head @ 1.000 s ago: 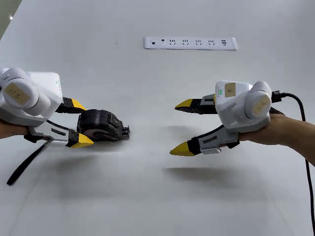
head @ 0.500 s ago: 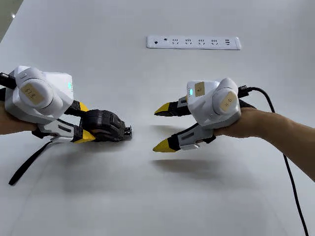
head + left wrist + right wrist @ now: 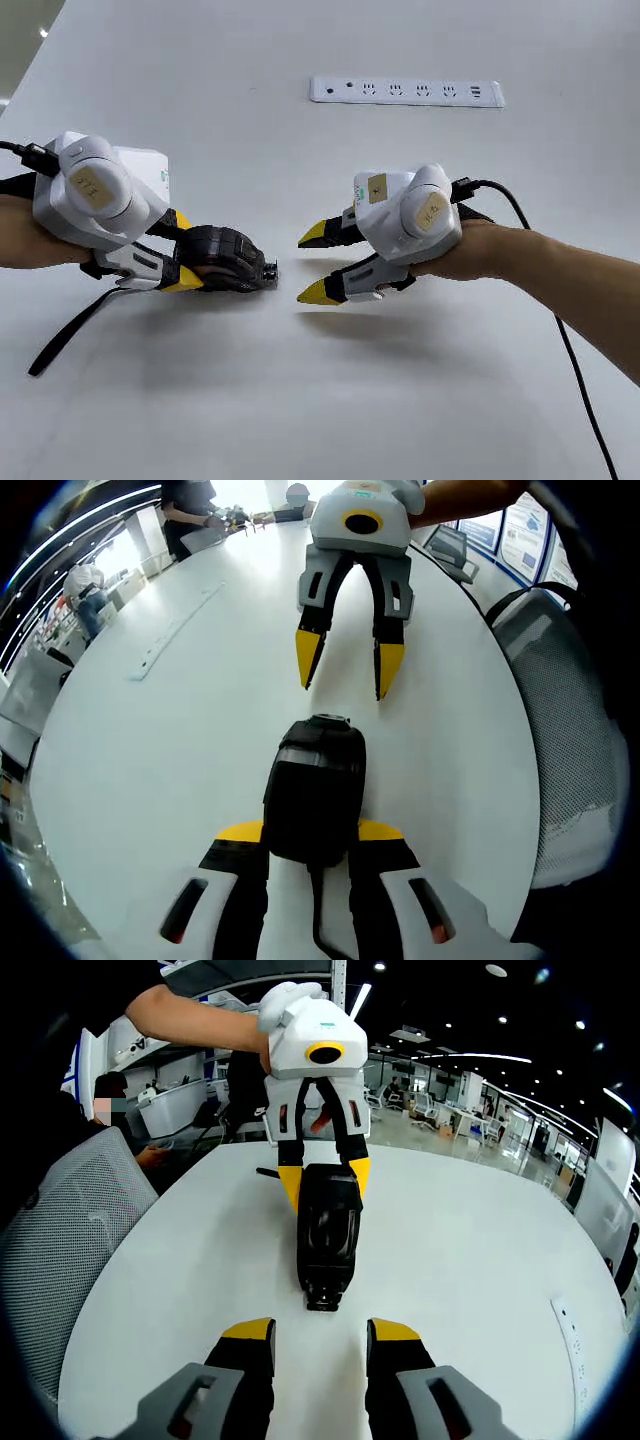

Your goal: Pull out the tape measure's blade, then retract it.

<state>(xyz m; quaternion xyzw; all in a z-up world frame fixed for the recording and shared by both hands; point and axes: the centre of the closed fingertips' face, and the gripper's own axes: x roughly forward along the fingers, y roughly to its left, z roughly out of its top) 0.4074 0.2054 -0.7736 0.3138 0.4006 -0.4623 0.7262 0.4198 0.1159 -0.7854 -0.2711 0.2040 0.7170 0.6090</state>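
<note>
You held the tape measure [image 3: 228, 258] down on the white table [image 3: 300, 400] with your left gripper [image 3: 182, 250]. Its jaws were clamped on either side of the black case, and the blade end pointed toward your other hand. Your right gripper [image 3: 313, 264] had its jaws spread with nothing between them, near the front of the case and lined up with it, but not touching.

As I judged it, none of the task was done yet. No blade showed outside the case, so both the pull and the retraction were left (starting with closing on the end hook [image 3: 268, 270]). That hook was small and dark, and its shape was hard to make out. I couldn't tell whether the case had a lock slide. The black strap [image 3: 70, 330] trailed off behind your left gripper, whose body covered the strap's joint with the case in the head view.
</note>
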